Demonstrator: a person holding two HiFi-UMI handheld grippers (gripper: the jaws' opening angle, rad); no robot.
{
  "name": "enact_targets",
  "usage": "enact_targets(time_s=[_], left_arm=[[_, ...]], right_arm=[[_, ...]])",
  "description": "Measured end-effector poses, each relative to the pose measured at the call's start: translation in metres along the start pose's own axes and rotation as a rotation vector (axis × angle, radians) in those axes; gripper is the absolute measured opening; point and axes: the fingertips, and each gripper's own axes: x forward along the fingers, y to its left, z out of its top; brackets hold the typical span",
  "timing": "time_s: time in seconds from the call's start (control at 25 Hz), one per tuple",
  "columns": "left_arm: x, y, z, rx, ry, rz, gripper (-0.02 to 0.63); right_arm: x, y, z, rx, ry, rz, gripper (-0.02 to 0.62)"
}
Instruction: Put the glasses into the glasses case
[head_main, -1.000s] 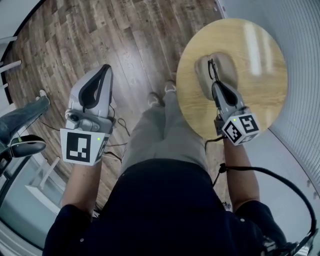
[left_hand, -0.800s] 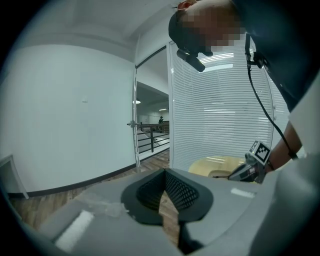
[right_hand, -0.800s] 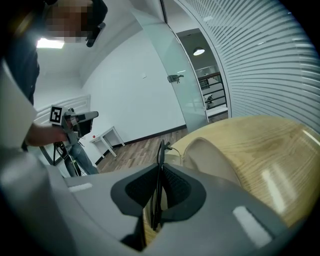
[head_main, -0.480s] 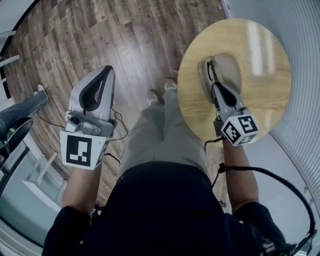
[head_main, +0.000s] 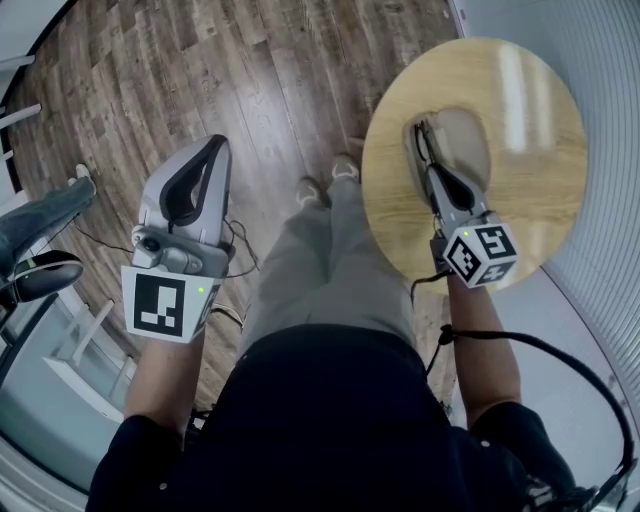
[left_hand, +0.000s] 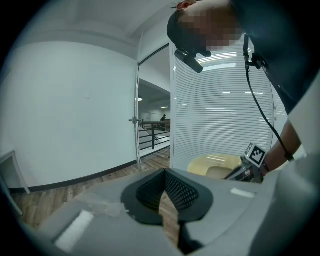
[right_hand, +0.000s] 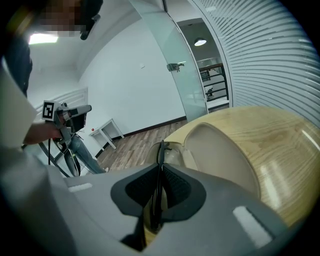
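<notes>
Case (head_main: 468, 140): beige oval clamshell with a smooth matte shell, lying open on a round table (head_main: 535, 160) of light wood grain. Floor (head_main: 200, 60) is dark wood plank.

Glasses (right_hand: 160, 152): thin dark frame, seen edge-on and pinched between the ribbed black pads of the right gripper (right_hand: 161, 169). The jaws are clamped on the frame. Its far end pokes out past the tips over the left half of the case; can't tell if it touches the lining.

Right forearm is stretched over the table edge, with the gripper (head_main: 438, 178) pitched down at the case.

Left gripper (head_main: 210, 145) is held off to the side over the floor, well clear of the table and tilted slightly down. Its jaws meet at the tips (left_hand: 164, 172), nothing between them.
</notes>
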Motion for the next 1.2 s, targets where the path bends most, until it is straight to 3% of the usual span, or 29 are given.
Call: enact_targets(time_s=[0.48, 0.56, 1.2], left_arm=[[-0.003, 0.004, 0.014, 0.015, -0.02, 0.021, 0.0], [-0.004, 0.005, 0.023, 0.019, -0.033, 0.02, 0.0], [-0.02, 0.007, 0.09, 0.064, -0.122, 0.013, 0.0]], right_arm=[[0.011, 0.0, -0.011, -0.006, 0.118, -0.007, 0.038], [0.008, 0.001, -0.008, -0.014, 0.125, -0.014, 0.068], [-0.024, 0.022, 0.049, -0.059, 0.008, -0.052, 0.16]])
